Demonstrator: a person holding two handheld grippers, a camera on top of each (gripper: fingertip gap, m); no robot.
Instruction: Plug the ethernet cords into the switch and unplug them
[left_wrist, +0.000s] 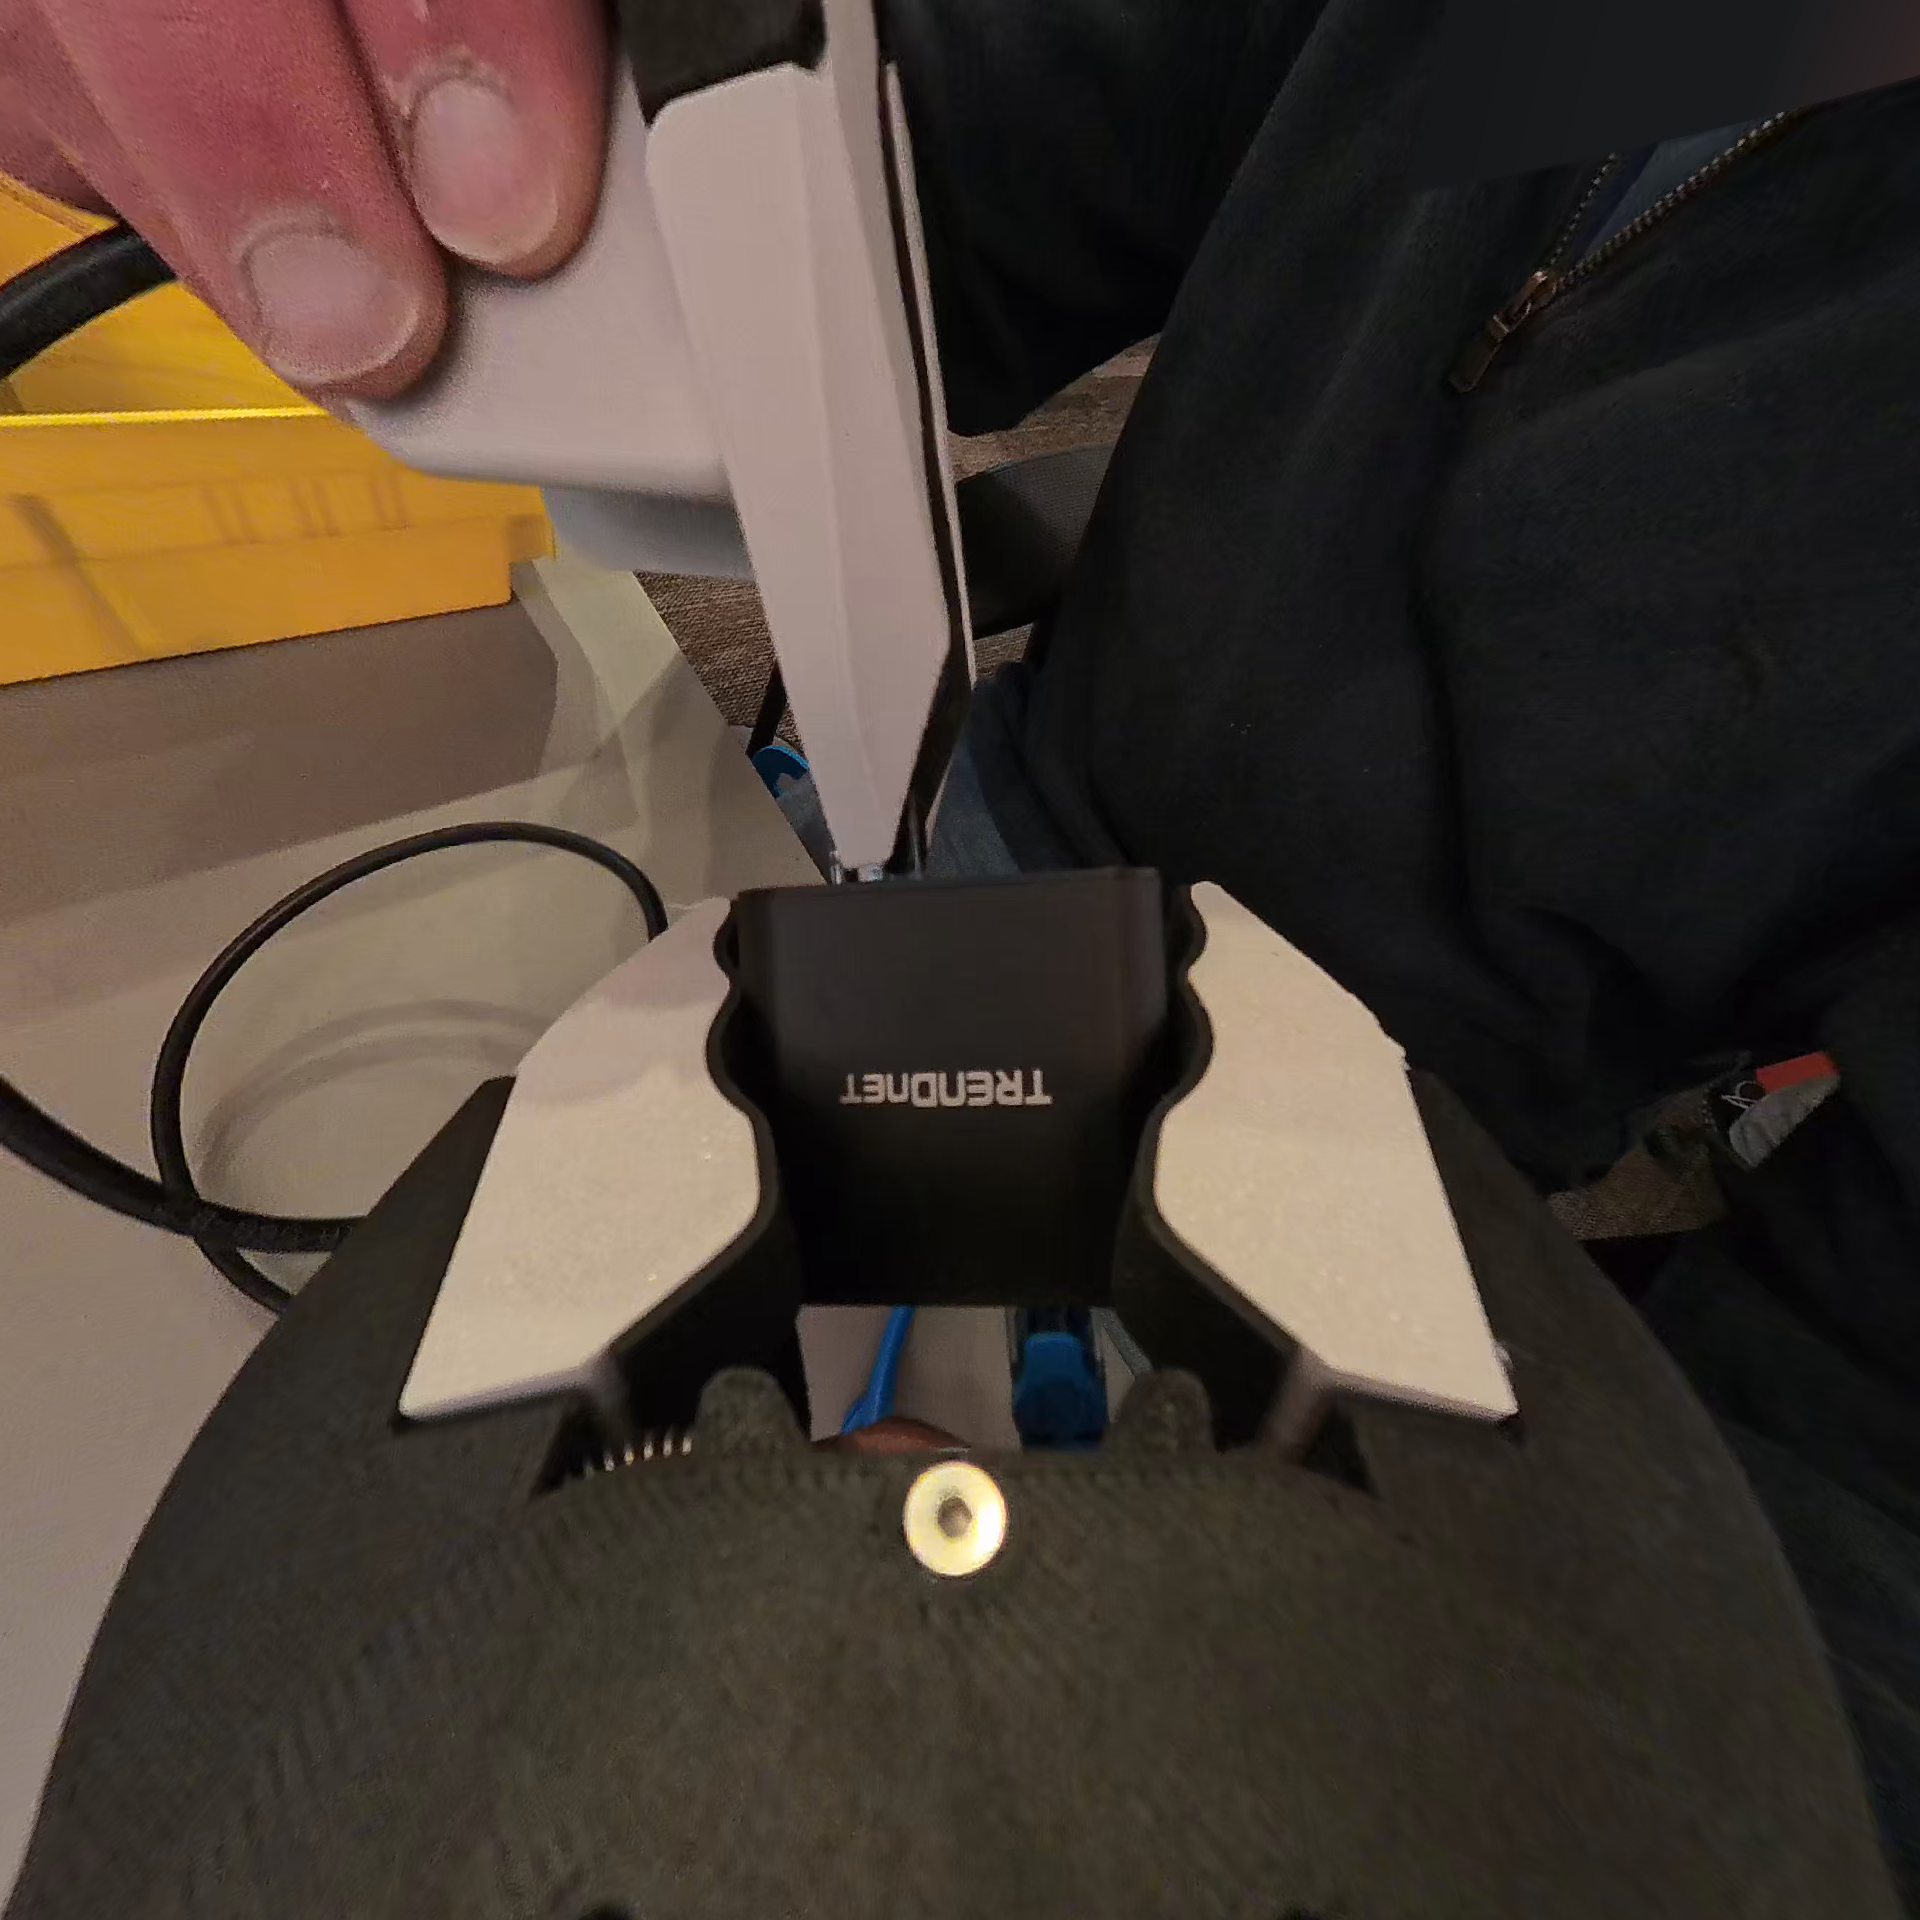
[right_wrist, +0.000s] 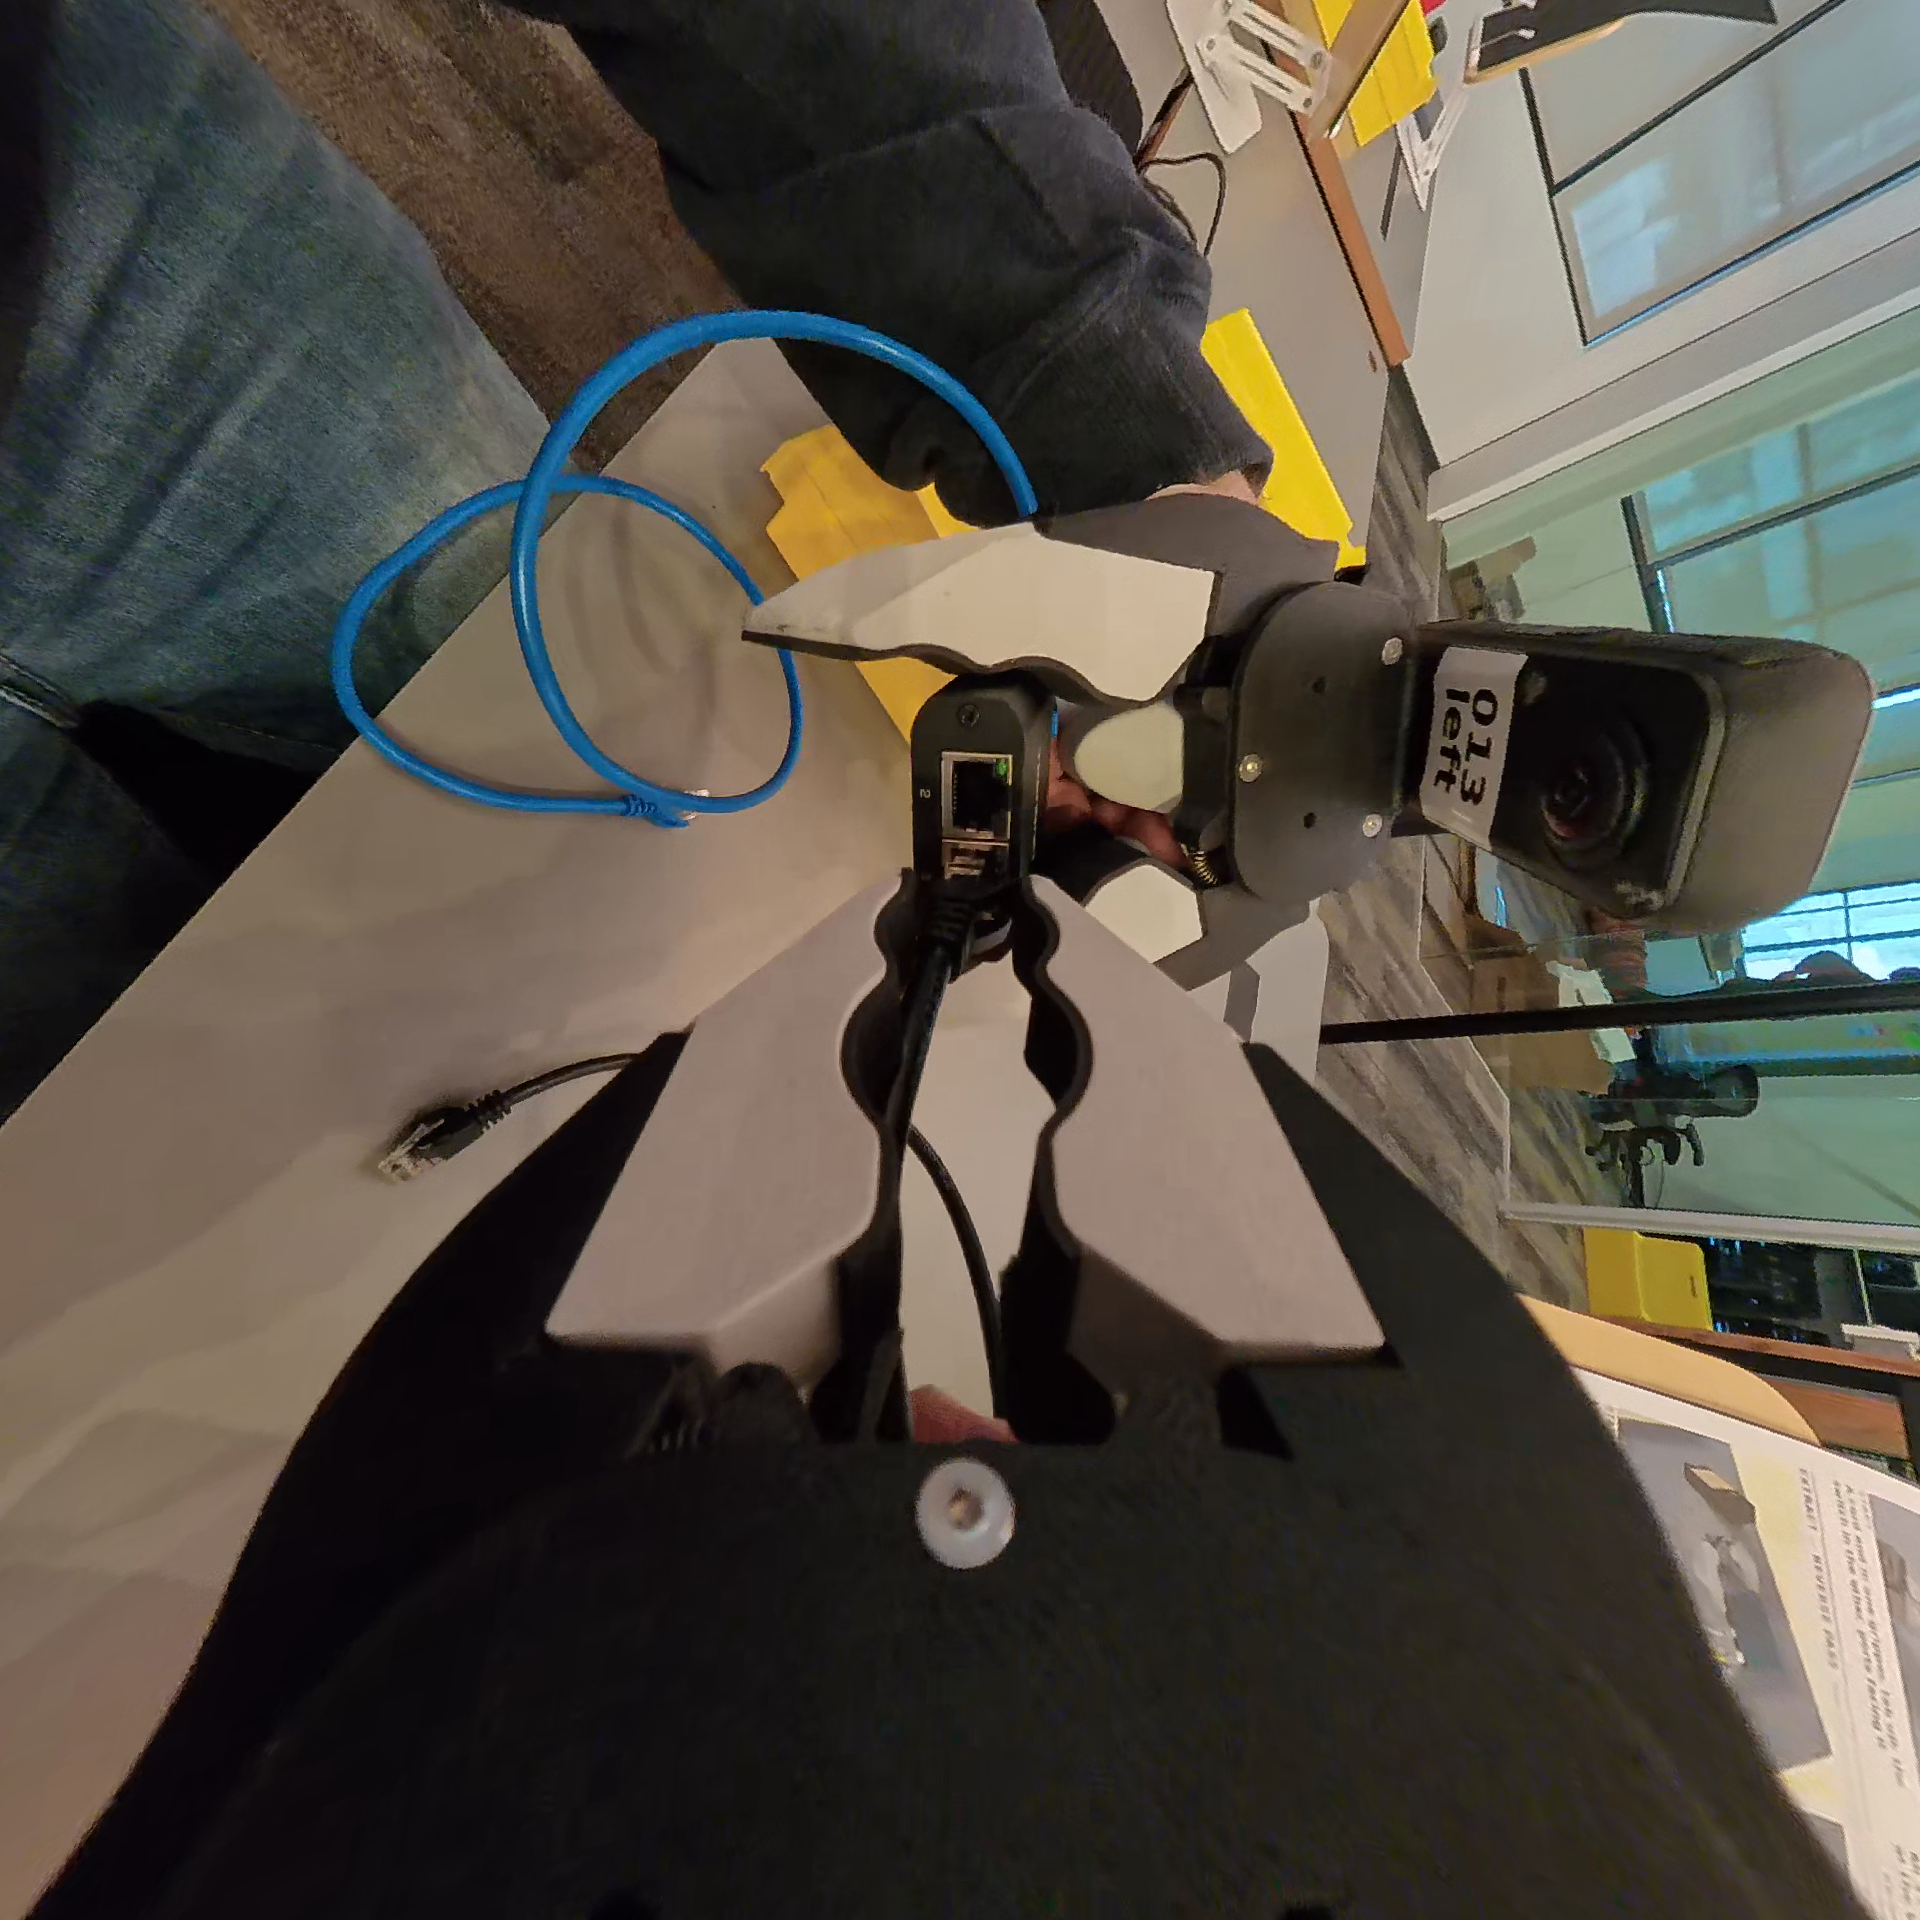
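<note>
My left gripper is shut on the small black switch and holds it off the table. In the right wrist view the switch faces me with two ports, the upper one empty. My right gripper is shut on the black ethernet cord just behind its plug, which sits at the lower port. From the left wrist view the right gripper comes down onto the switch's far end. A blue ethernet cord lies coiled on the table, apart from the switch.
The black cord's loose plug lies on the pale table. A black cord loop lies to the left. Yellow bins stand behind. A person's dark jacket fills the right side. Papers lie at lower right. My two grippers' fingertips are within a few centimetres of each other.
</note>
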